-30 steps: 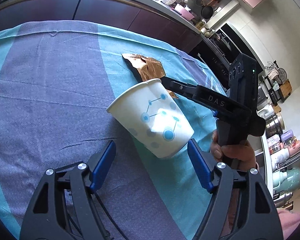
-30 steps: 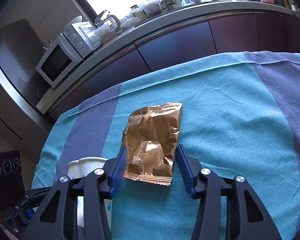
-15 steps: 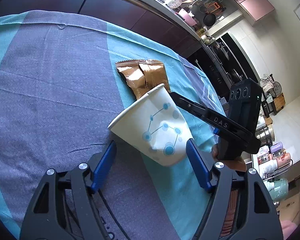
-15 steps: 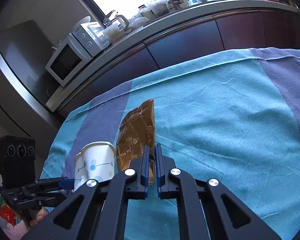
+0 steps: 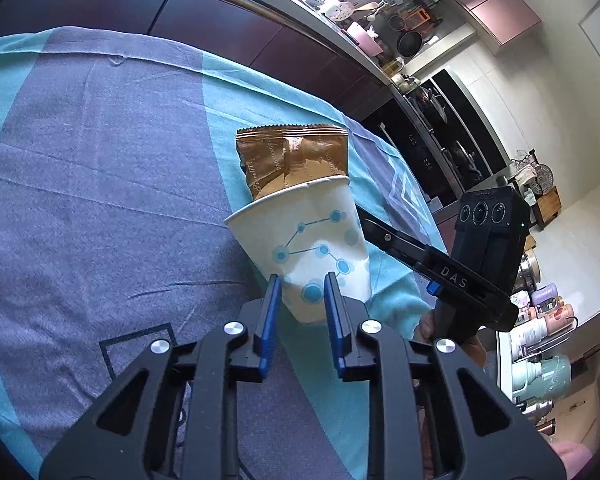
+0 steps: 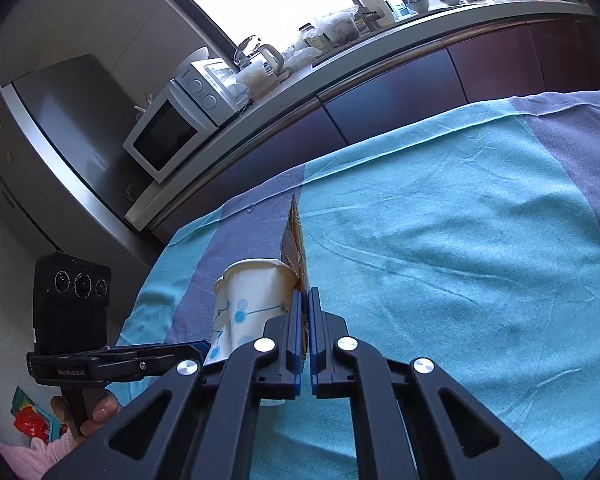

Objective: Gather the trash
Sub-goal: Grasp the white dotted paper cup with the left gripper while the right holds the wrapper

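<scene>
Setting: kitchen cabinets (image 6: 400, 92) and a microwave (image 6: 168, 136) are being seen behind a worktop that is being covered by a teal and grey-blue cloth (image 5: 100, 184).

Left claw (image 5: 300, 296): its jaws have just been closing, and the blue pads are being pressed on the lower part of a white paper cup (image 5: 316, 248); the cup wall is being dented between them.

Paper cup: it is being held tilted above the cloth, mouth turned up and away from the left camera; blue dots joined by lines are being shown on its side.

Right claw (image 6: 305, 300): it is being kept clenched on the bottom edge of a brown foil wrapper (image 5: 296, 160), with almost no gap showing between the pads.

Wrapper: it is being held upright and edge-on to the right camera (image 6: 296, 240), just at the cup's rim. From the left camera its lower part is being hidden behind the rim; whether it is already inside the cup cannot be told.

Relation of claws: the right claw's arm is being seen just beside the cup, at its right in the left view.

Hand (image 6: 96, 412): it is being wrapped round the left claw's handle.
</scene>
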